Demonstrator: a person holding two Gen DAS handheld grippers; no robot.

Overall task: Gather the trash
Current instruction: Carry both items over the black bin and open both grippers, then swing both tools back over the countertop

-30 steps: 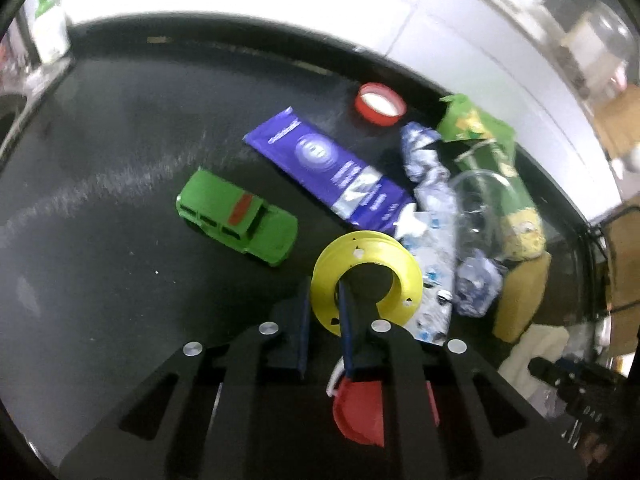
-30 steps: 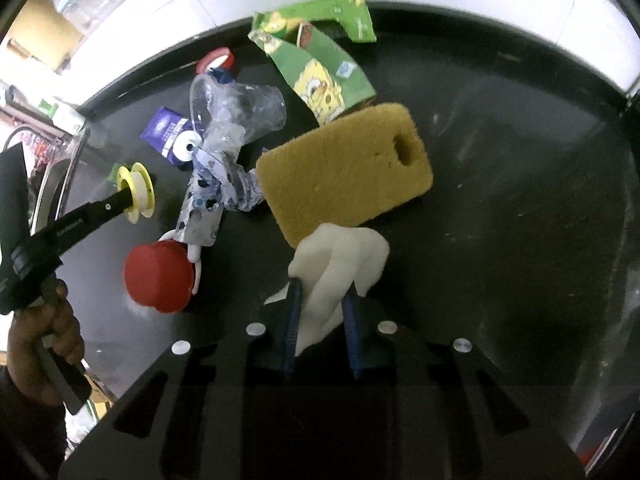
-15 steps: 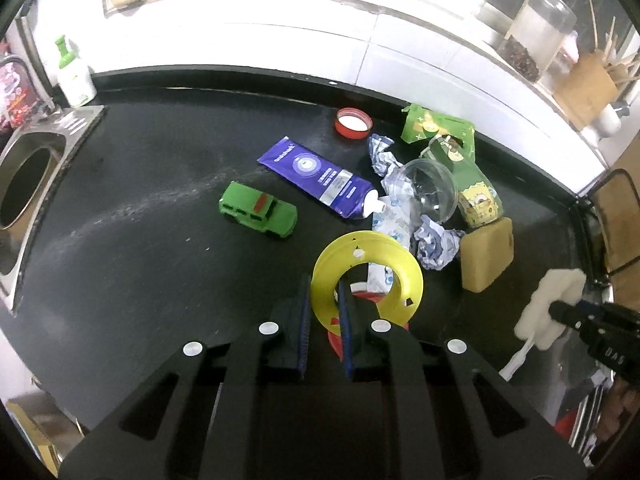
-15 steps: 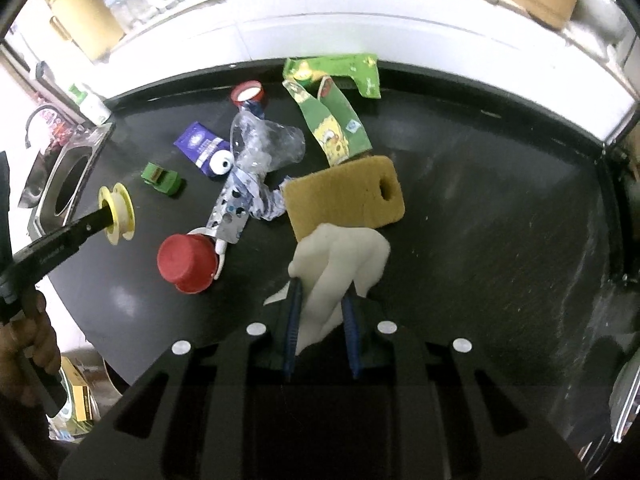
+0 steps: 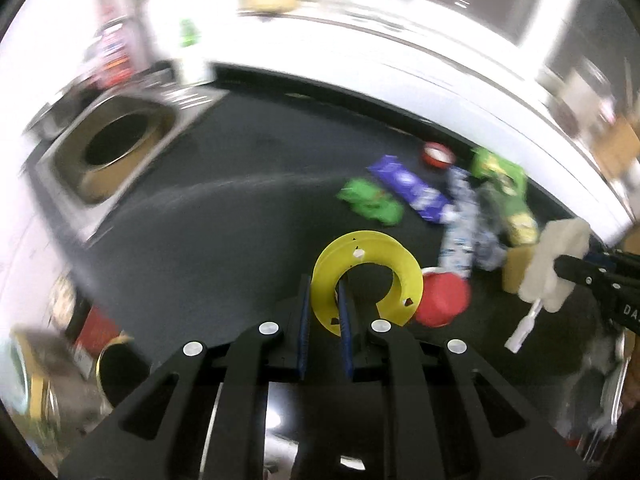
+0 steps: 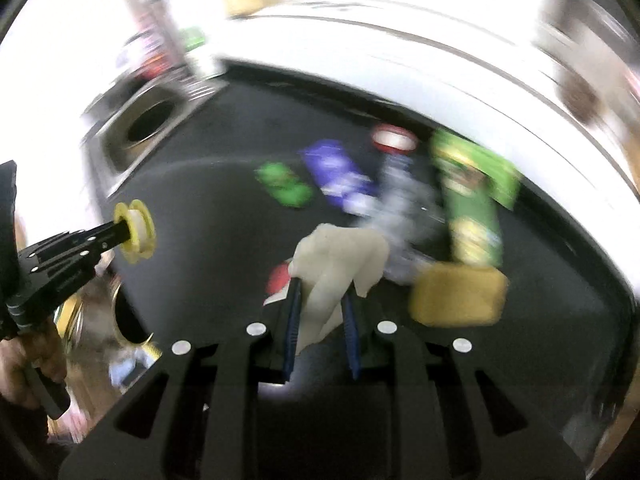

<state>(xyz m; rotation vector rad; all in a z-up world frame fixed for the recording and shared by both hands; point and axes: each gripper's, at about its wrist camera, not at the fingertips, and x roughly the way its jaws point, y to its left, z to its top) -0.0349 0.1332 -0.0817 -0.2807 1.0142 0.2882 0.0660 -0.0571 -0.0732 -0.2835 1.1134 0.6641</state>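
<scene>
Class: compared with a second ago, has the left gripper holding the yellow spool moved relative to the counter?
Yes. The left gripper, shut on the yellow spool, has lifted away from the counter; the green toy car now looks smaller and farther.

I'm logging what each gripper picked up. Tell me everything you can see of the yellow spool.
The yellow spool looks like an empty plastic reel: two thin round yellow flanges with small holes, joined by a pale hub, as the right wrist view shows. One flange has a wide open centre. The left gripper is shut on a flange edge and holds the spool in the air above the dark counter, touching nothing else.
</scene>
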